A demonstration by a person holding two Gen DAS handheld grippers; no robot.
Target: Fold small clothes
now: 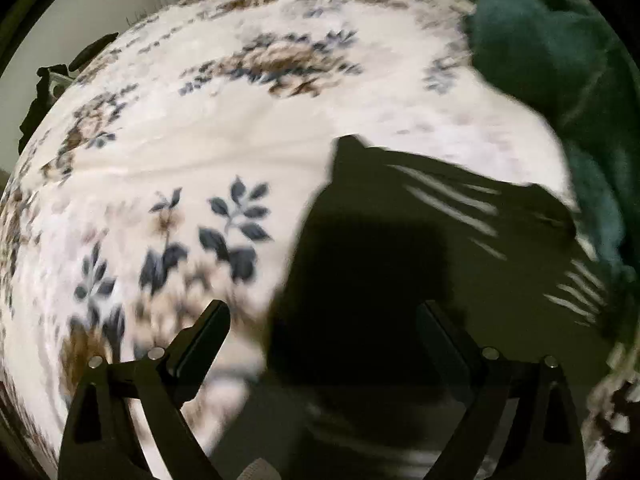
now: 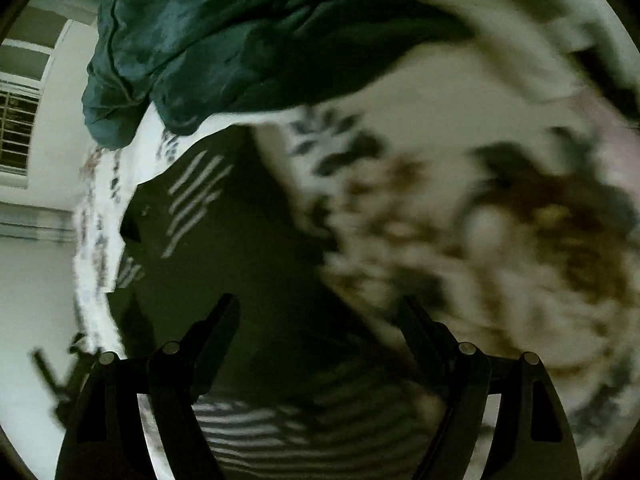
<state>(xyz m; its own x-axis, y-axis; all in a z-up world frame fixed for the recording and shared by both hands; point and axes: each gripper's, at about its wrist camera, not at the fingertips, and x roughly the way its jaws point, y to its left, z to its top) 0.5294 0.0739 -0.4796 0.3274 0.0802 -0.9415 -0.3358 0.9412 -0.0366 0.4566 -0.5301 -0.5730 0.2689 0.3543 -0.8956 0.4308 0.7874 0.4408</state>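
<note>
- Left wrist view: the left tool (image 1: 324,322) stands wide, its jaws holding nothing; one dark garment with thin white stripes (image 1: 400,240) lies flat on the bed's cream floral blanket (image 1: 240,128), directly ahead of the fingertips, towards the bed's right edge.
- One crumpled teal fleece cloth (image 1: 560,60) lies at the bed's far right corner.
- Right wrist view: the right tool (image 2: 320,316) is wide and holds nothing, above the same striped garment (image 2: 224,232); the teal cloth (image 2: 224,40) lies beyond, blurred.

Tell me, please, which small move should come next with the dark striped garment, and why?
Probably bring the open left gripper down onto the near edge of the dark striped garment and close. Both grippers are open and hold nothing, and the garment lies loose on the floral bedspread.
</note>
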